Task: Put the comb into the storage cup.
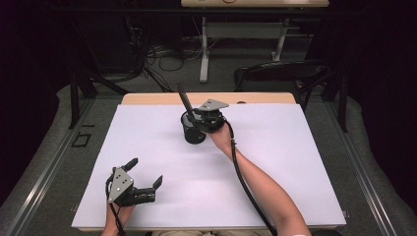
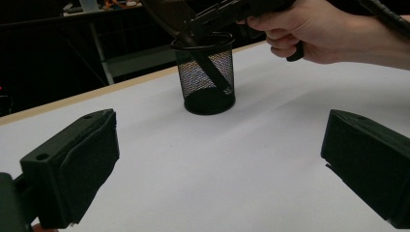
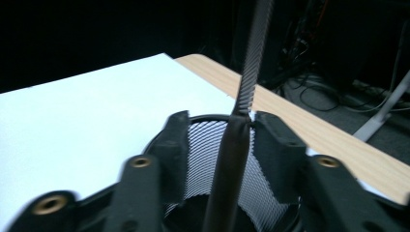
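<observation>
A black mesh cup (image 1: 193, 133) (image 2: 208, 79) stands upright on the white sheet near the table's far middle. A dark long-handled utensil (image 1: 185, 101) (image 3: 231, 159) stands in the cup, with its ribbed flat end up and leaning to the far left. My right gripper (image 1: 193, 118) (image 3: 220, 126) hovers over the cup's rim with the handle between its jaws. They are open, with a gap on the left side. My left gripper (image 1: 145, 172) (image 2: 220, 159) rests open near the front left with nothing between its fingers.
The white sheet (image 1: 275, 162) covers most of the table, and a strip of wooden edge (image 1: 147, 98) shows at the far side. A dark chair (image 1: 280, 73), the legs of another table and cables on the floor lie beyond it.
</observation>
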Demonstrator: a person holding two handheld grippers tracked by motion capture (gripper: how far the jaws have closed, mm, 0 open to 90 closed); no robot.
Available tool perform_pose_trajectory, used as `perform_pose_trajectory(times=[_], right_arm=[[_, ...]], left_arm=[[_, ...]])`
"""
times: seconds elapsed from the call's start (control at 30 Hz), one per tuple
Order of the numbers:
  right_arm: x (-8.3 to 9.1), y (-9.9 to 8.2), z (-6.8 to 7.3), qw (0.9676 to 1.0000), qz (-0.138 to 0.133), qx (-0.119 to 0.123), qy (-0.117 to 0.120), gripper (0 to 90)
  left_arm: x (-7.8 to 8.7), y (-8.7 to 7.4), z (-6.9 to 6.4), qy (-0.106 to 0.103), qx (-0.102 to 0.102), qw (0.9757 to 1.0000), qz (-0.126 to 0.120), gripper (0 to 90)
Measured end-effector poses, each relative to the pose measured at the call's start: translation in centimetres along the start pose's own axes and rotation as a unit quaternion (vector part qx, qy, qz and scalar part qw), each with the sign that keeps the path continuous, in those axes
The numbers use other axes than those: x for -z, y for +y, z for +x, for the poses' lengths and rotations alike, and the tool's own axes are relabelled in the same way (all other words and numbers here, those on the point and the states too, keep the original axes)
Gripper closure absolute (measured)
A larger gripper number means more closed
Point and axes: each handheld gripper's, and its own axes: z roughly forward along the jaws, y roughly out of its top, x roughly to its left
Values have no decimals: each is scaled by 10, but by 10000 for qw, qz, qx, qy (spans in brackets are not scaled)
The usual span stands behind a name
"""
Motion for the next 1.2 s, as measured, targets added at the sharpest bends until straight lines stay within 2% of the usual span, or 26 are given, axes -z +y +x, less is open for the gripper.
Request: perform_pose_trajectory(times=[0.1, 0.27, 0.43, 0.73, 0.93, 1.2], right_arm=[[8, 5, 1, 9999, 160, 42, -6, 436], [20, 9, 0, 9994, 337, -40, 85, 355], [31, 11, -1, 9982, 562, -64, 212, 229], [50, 13, 1, 9940, 898, -19, 618, 65], [60, 12, 3, 9906, 1110, 30, 799, 13], [75, 9, 3, 9883, 1201, 32, 945, 5]], left_arm=[[0, 0, -1, -7, -1, 10000, -4, 1], [-1, 0, -2, -24, -9, 10000, 2, 1], [0, 0, -1, -8, 2, 10000, 2, 1], [0, 0, -1, -3, 4, 10000, 15, 1], [0, 0, -1, 13, -11, 10000, 19, 1], [0, 0, -2, -3, 2, 10000, 17, 1]])
